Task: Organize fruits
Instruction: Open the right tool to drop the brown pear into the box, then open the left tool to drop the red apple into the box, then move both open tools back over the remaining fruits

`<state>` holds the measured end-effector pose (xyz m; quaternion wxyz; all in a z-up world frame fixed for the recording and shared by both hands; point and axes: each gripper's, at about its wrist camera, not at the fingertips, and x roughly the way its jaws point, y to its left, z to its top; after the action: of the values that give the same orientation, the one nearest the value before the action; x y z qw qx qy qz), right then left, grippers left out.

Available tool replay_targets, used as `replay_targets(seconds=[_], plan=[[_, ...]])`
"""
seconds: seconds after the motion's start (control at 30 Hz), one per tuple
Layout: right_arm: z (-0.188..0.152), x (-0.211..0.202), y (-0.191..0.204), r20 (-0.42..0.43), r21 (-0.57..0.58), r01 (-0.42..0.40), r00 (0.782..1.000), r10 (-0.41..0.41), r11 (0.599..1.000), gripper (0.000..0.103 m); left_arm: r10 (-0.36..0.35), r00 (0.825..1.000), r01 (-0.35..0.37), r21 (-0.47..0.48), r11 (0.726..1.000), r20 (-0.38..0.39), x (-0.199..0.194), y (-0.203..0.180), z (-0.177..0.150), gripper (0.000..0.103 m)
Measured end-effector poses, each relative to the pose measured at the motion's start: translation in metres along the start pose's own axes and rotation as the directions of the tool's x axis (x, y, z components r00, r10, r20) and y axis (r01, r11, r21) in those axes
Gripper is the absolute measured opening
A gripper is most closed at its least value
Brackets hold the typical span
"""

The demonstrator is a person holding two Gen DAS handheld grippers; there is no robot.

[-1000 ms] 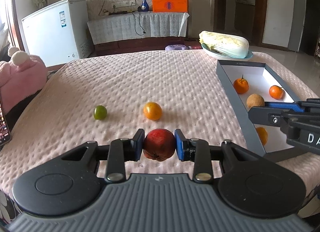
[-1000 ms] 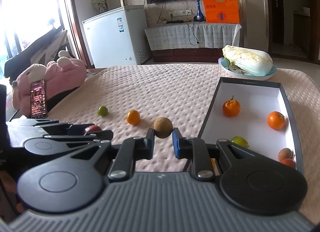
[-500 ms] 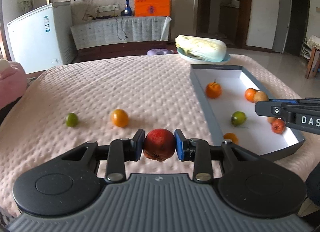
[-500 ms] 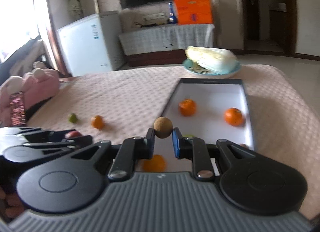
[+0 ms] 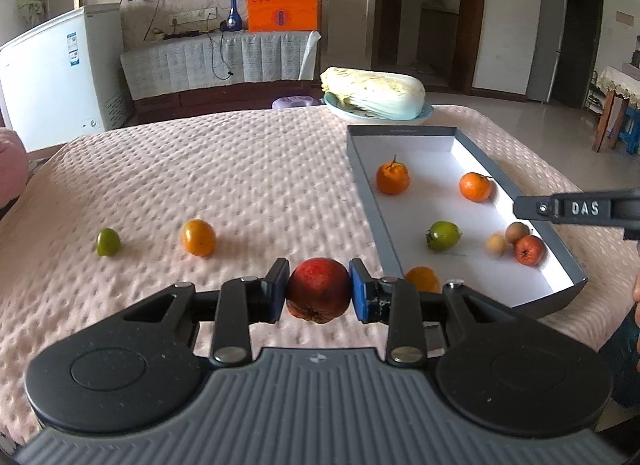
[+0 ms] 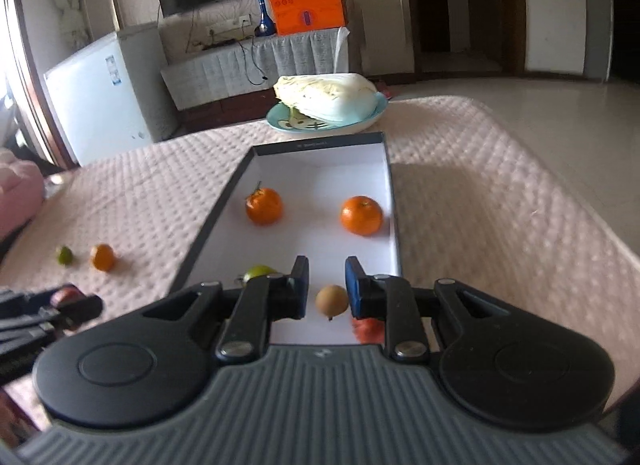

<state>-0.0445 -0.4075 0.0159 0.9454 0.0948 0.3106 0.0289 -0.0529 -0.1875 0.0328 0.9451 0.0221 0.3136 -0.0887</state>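
Left wrist view: the left gripper [image 5: 319, 289] clamps a smooth round red fruit [image 5: 319, 295] over the bumpy pink quilted surface [image 5: 240, 193], left of the shallow grey-walled white-floored box [image 5: 370, 209].

Right wrist view: the right gripper [image 6: 327, 289] is opening; a small round tan fruit [image 6: 331, 301] lies loose between its fingers, above the box's bare floor near the near edge.

fruit colours on pink
red fruit [image 5: 319, 289], orange tangerines [image 5: 393, 177], green lime [image 5: 107, 242]; dimpled pink cloth [image 5: 224, 185], grey-walled white box [image 5: 370, 201].
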Motion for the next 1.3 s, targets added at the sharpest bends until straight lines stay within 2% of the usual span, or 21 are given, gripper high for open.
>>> replay_targets(seconds=[0.13,0.33,0.5,0.73,0.87,0.97,1.03,1.07,1.3], plan=[[0.005,-0.012,-0.004,0.076,0.042,-0.024,0.997,0.021,0.999,0.031,-0.016,1.000,0.016,0.004,1.000,0.022,-0.004,-0.005,0.003,0.038],[0.008,-0.015,0.002,0.111,-0.023,0.099,0.989,-0.096,0.995,0.031,-0.054,0.997,0.052,0.034,0.998,0.063,-0.005,-0.026,0.015,0.038],[0.012,-0.020,-0.003,0.166,-0.028,0.160,0.974,-0.153,0.987,0.031,-0.091,0.995,0.088,0.074,0.993,0.047,0.016,-0.057,0.025,0.038],[0.016,-0.026,-0.013,0.216,0.004,0.193,0.958,-0.190,0.981,0.031,-0.146,0.989,0.142,0.099,0.985,0.036,0.049,-0.101,0.045,0.038],[0.016,-0.030,-0.014,0.241,-0.004,0.207,0.950,-0.200,0.978,0.031,-0.136,0.991,0.134,0.121,0.983,0.006,0.070,-0.118,0.049,0.038],[0.018,-0.031,-0.016,0.247,-0.001,0.212,0.947,-0.205,0.977,0.031,-0.117,0.993,0.115,0.157,0.981,0.003,0.078,-0.126,0.048,0.043],[0.018,-0.032,-0.018,0.251,0.007,0.216,0.945,-0.211,0.976,0.031,-0.117,0.993,0.115,0.162,0.980,0.004,0.079,-0.127,0.048,0.059],[0.017,-0.032,-0.018,0.253,0.012,0.216,0.944,-0.212,0.976,0.031,-0.117,0.993,0.114,0.159,0.981,0.009,0.078,-0.127,0.049,0.062],[0.016,-0.037,-0.016,0.293,0.025,0.228,0.929,-0.225,0.973,0.031,-0.109,0.994,0.104,0.134,0.985,0.031,0.060,-0.113,0.051,0.064]])
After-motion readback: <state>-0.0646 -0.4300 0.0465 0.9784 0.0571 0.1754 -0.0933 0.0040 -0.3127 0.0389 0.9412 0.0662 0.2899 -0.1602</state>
